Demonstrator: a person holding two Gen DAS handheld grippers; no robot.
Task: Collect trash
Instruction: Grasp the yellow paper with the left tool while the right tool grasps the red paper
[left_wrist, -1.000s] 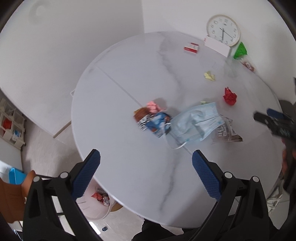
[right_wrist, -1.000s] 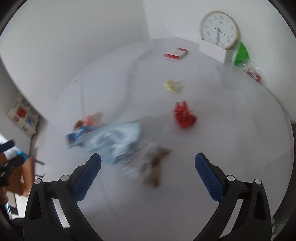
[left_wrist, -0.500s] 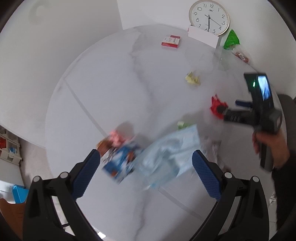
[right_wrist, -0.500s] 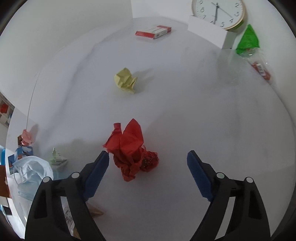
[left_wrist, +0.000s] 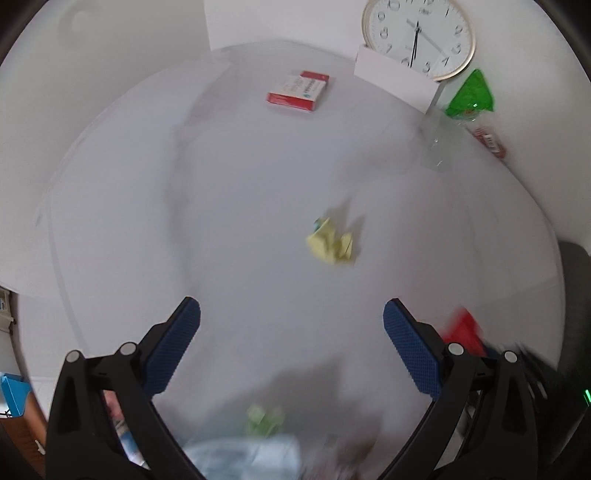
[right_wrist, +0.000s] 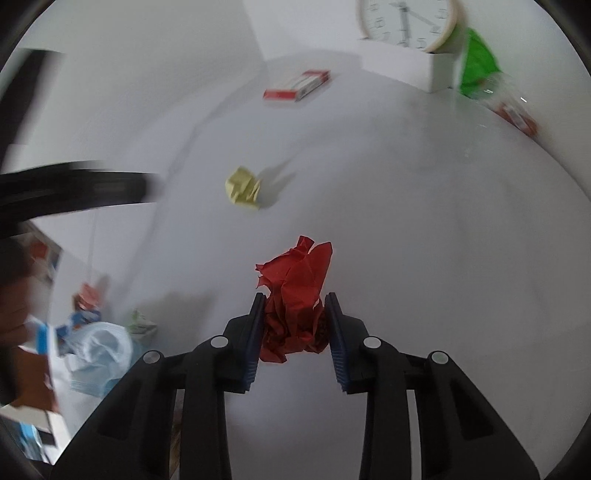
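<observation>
On the white marble table (right_wrist: 443, 221), my right gripper (right_wrist: 294, 306) has its jaws closing around a crumpled red paper (right_wrist: 295, 291), and both blue pads press its sides. A crumpled yellow paper (right_wrist: 243, 189) lies farther out. My left gripper (left_wrist: 291, 314) hangs open and empty over the table (left_wrist: 240, 166), with the yellow paper (left_wrist: 330, 245) just ahead of its fingers. The red paper (left_wrist: 461, 330) peeks from behind its right finger. A blue face mask (right_wrist: 99, 350), a small green scrap (right_wrist: 142, 321) and a snack wrapper (right_wrist: 85, 295) lie at the left.
A red and white box (right_wrist: 297, 85) lies at the far side. A clock (right_wrist: 406, 22) leans behind a white card holder (right_wrist: 402, 66), with a green wrapper (right_wrist: 478, 66) and clear plastic beside it. The left gripper's blurred arm (right_wrist: 74, 188) crosses the right wrist view.
My right gripper dropped onto the red paper and its jaws closed from wide apart to pinching it. My left gripper swept across the table, away from the mask, toward the yellow paper.
</observation>
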